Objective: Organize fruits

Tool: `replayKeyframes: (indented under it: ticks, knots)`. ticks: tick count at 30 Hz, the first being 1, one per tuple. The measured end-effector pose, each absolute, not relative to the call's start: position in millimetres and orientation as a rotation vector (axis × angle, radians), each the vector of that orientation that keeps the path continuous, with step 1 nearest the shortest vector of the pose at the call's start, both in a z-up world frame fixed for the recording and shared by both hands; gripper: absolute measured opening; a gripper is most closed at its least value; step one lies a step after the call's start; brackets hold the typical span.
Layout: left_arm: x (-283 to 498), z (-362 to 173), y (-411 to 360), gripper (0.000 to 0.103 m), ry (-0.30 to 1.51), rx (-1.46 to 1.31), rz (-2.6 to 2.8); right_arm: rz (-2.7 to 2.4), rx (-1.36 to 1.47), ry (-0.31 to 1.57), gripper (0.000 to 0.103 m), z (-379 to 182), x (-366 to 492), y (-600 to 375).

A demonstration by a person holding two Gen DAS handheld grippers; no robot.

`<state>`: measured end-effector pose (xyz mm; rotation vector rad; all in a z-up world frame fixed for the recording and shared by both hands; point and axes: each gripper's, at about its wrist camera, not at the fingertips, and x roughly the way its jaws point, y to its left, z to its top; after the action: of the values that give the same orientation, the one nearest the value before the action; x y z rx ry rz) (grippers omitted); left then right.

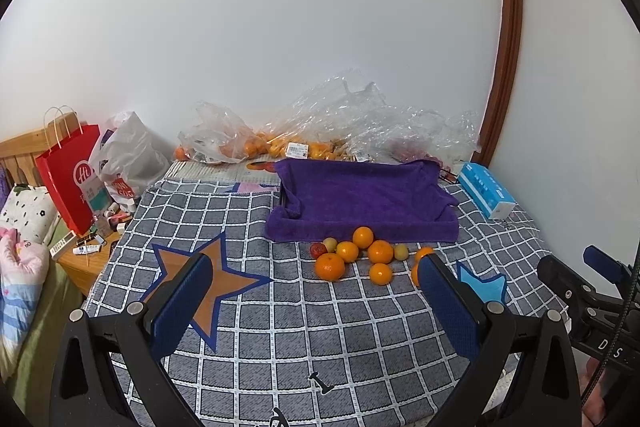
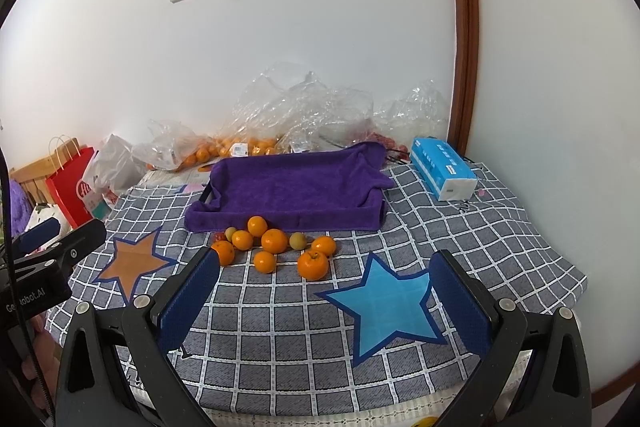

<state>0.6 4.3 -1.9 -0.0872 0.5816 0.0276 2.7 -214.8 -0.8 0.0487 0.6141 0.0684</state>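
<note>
Only our left view catches the bed [image 1: 24, 267] beside the worktop [image 1: 280, 347]; only our right shows the whole blue star [image 2: 392, 307]. We hold the left tool [image 1: 316, 283] and right tool [image 2: 326, 279] wide, empty. The purple towel-lined tray [image 2: 288, 187] near the far edge holds nothing; the oranges [image 2: 274, 240] cluster just before it.

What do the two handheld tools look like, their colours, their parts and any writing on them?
The left tool and the right tool each have black frames, silver rivets and two flat fingers with dark blue textured pads. The right wrist view shows white lettering and a black cable on the left tool's body.
</note>
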Motion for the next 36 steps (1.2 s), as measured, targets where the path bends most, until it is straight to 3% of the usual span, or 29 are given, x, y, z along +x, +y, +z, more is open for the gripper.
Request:
replayKeyframes:
  ticks: [19,27,36]
  knots:
    - [65,-65,26,0.103,0.711,-0.114,0.079,0.052,0.033,0.702,0.103,-60,68,-219]
    - [93,-99,45,0.099,0.777,-0.118,0.111,0.073,0.072,0.796,0.097,-101,107,-221]
    - [114,-128,57,0.099,0.842,-0.132,0.078,0.148,0.058,0.876,0.079,-143,139,-197]
